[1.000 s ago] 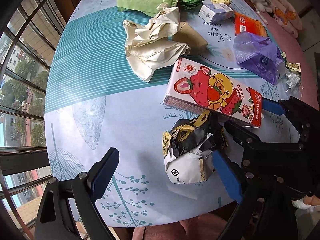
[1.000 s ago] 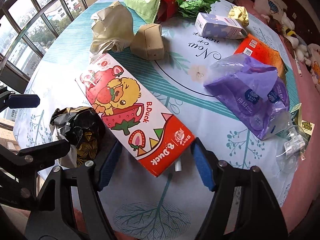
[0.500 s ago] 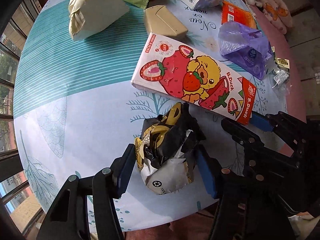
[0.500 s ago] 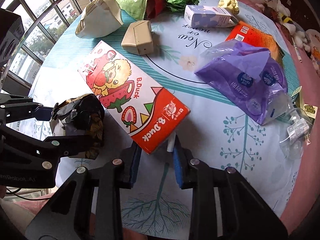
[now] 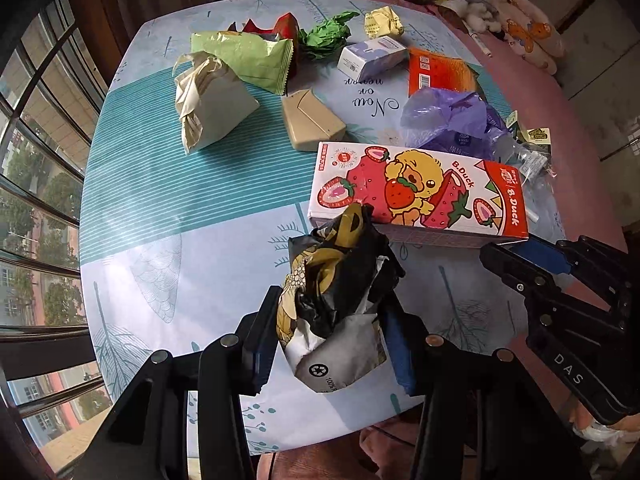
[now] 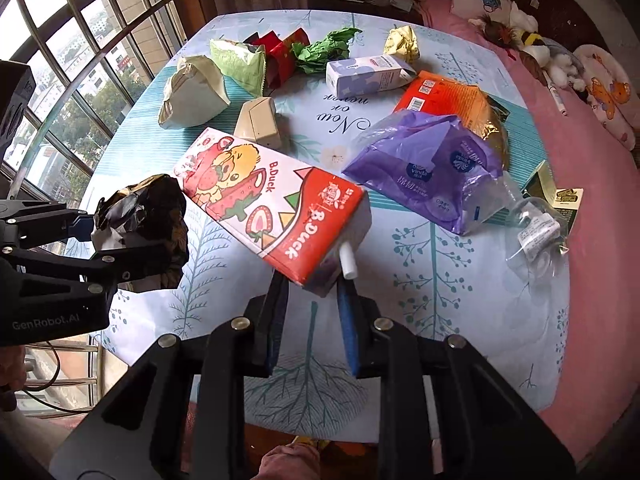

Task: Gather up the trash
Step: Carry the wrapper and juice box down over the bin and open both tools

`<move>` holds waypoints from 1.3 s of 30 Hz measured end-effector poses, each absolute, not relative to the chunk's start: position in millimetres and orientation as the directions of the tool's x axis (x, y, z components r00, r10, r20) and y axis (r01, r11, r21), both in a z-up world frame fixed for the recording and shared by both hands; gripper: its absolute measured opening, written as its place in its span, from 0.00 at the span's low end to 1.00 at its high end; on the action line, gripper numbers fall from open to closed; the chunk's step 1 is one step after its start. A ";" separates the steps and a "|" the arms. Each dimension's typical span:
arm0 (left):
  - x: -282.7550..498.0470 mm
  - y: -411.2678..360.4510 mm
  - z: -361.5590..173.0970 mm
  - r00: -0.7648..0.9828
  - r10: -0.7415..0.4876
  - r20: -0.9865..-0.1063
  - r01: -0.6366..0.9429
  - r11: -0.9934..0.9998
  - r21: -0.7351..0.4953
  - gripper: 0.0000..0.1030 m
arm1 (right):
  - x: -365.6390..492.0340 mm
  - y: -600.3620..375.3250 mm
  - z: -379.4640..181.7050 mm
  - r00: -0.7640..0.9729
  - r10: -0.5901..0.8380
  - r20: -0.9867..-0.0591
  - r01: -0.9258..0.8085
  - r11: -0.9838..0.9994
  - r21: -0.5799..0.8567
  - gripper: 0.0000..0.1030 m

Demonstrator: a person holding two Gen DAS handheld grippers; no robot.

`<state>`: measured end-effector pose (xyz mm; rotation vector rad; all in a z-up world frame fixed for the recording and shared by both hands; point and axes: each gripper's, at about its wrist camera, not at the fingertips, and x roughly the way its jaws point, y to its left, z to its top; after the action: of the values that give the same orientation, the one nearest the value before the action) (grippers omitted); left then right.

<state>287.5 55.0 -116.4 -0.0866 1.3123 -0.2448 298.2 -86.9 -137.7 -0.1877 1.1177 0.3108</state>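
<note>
A: Left gripper (image 5: 328, 336) status?

B: Jaws closing, blue pads already pressed on both flanks of the crumpled wrapper (image 5: 340, 300). Glossy black-and-gold foil outside, matte white inside with a recycling mark. Bundle is irregular, creased, bulging above the pads.

A: Right gripper (image 6: 312, 300)?

B: Clamped on the near corner of the B.Duck carton (image 6: 272, 200). Rigid printed card, long rectangular box, red end panel, a white straw stub poking out beside the right pad. The gripped end looks raised and the box tilted; whether the far end rests on the table (image 6: 440, 280) I cannot tell.

A: Table surface?

B: Smooth glossy cloth, pale blue with leaf prints and a teal striped band.

A: Other trash on it?

B: Far side: green snack bag (image 5: 248, 56), crinkled film; red packet (image 6: 284, 52); green paper wad (image 5: 324, 38); yellow foil wad (image 5: 382, 22). Middle: cream paper bag (image 5: 208, 108), soft and folded to a wedge; beige box (image 5: 312, 124), squashed; white-lilac carton (image 6: 368, 74) lying flat; orange pack (image 6: 444, 98). Right: purple plastic bag (image 6: 424, 168), thin, translucent, puffed, near the carton; clear film (image 6: 536, 228) at the edge.
</note>
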 end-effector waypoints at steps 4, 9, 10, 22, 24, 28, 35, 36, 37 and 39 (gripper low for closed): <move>251.4 58.3 -84.3 0.317 -0.172 -0.933 0.061 0.985 -0.160 0.46 | 275.0 -100.2 -116.4 0.445 0.185 -0.876 -0.358 0.933 0.015 0.20; 191.9 44.2 -62.7 0.381 -0.106 -0.919 -0.064 0.988 -0.140 0.46 | 232.2 -125.4 -104.8 0.463 0.227 -0.857 -0.402 0.915 0.026 0.18; 177.6 43.2 -60.4 0.387 -0.095 -0.917 -0.086 0.987 -0.138 0.46 | 221.2 -131.2 -103.7 0.466 0.235 -0.853 -0.416 0.909 0.023 0.18; 36.7 -18.1 -81.5 0.340 -0.056 -0.939 -0.159 0.981 -0.115 0.46 | 101.9 -191.3 -119.0 0.424 0.246 -0.872 -0.514 0.858 -0.008 0.18; 19.2 -26.3 -93.6 0.317 -0.048 -0.947 -0.154 0.983 -0.101 0.46 | 85.2 -198.4 -129.9 0.421 0.225 -0.879 -0.510 0.860 -0.024 0.18; 5.4 -41.5 -131.1 0.258 -0.037 -0.965 -0.133 0.988 -0.074 0.46 | 60.9 -209.2 -167.8 0.400 0.176 -0.899 -0.476 0.879 -0.040 0.18; 8.0 -64.5 -224.9 0.198 -0.031 -0.980 -0.066 0.997 -0.045 0.46 | 44.1 -213.9 -261.7 0.357 0.067 -0.932 -0.375 0.924 -0.077 0.18; 9.1 -66.8 -240.4 0.194 -0.033 -0.980 -0.060 0.997 -0.045 0.46 | 44.1 -214.3 -276.8 0.352 0.049 -0.935 -0.356 0.931 -0.086 0.18; 10.7 -69.2 -256.2 0.190 -0.038 -0.981 -0.054 0.997 -0.049 0.46 | 45.0 -214.3 -293.4 0.346 0.027 -0.938 -0.335 0.937 -0.097 0.18; 14.2 -73.4 -288.4 0.183 -0.047 -0.982 -0.039 0.998 -0.055 0.47 | 48.3 -215.1 -324.6 0.335 -0.006 -0.942 -0.293 0.950 -0.110 0.18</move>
<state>14.2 -73.4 -288.4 -0.0736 1.3876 -0.0056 48.3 -215.1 -324.6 -0.2807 1.2192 0.1903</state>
